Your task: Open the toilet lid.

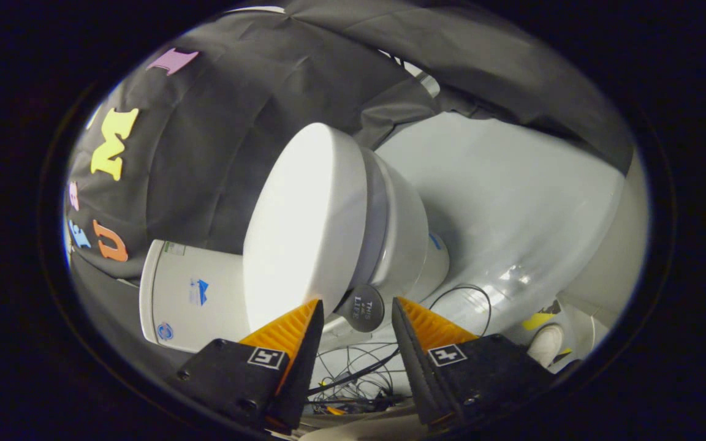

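The white tank (187,300) lay beyond the tool's left finger. The toilet lid (301,226) — white, smooth, glossy, rounded — sat closed over the bowl (405,236), just ahead of the fingertips. The tool (358,306) stood apart, gripping nothing, with a round grey tab (362,308) on the lid's front edge between its fingers. Thin cables (353,370) trailed across the pale floor (512,202) — below and to the right.

tank (190,297): partly behind lid (301,226) | shoe (546,344): cut off
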